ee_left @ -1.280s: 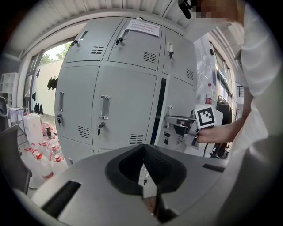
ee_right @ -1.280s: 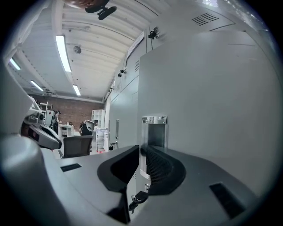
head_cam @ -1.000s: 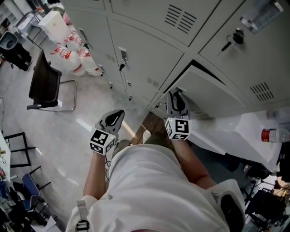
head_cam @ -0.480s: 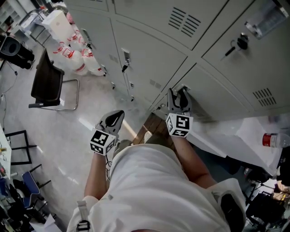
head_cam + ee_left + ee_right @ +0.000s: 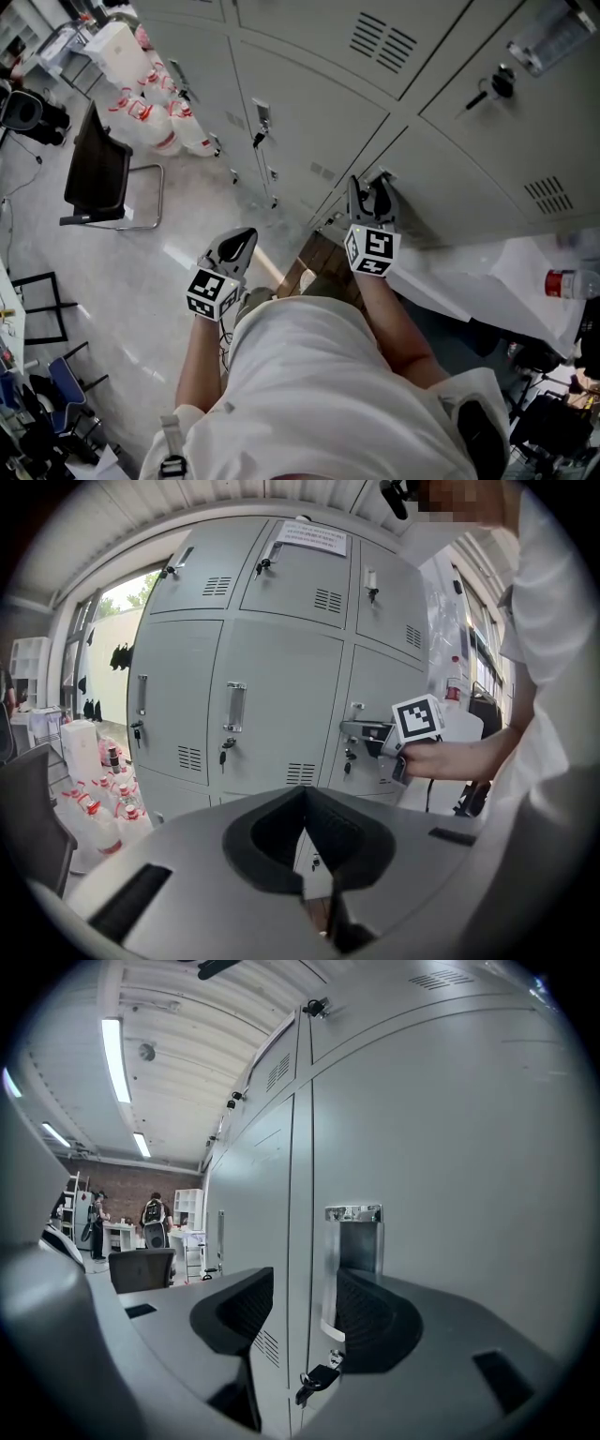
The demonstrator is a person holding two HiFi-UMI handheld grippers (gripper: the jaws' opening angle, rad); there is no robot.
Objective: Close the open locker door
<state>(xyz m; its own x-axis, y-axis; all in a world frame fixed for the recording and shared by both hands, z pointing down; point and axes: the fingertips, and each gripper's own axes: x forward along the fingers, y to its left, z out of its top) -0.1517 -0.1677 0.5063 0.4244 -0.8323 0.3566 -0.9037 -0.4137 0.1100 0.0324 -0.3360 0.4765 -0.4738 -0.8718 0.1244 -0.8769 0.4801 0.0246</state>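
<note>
Locker door [image 5: 450, 202] sits right of centre in the bank and looks flush with its neighbours. Right gripper [image 5: 373, 192] is at its left edge: jaws just been opening, now apart, gripping nothing, recessed handle [image 5: 354, 1241] between them. Left gripper [image 5: 239, 242] is closed and empty. Door judged light, stiff sheet metal with slick paint; push flat beside the handle.

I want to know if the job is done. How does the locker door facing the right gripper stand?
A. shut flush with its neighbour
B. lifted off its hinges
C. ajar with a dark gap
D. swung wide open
A: the locker door lies flush at the seam. The right gripper, whose jaws have just been opening, stands before the handle and grips nothing.
</note>
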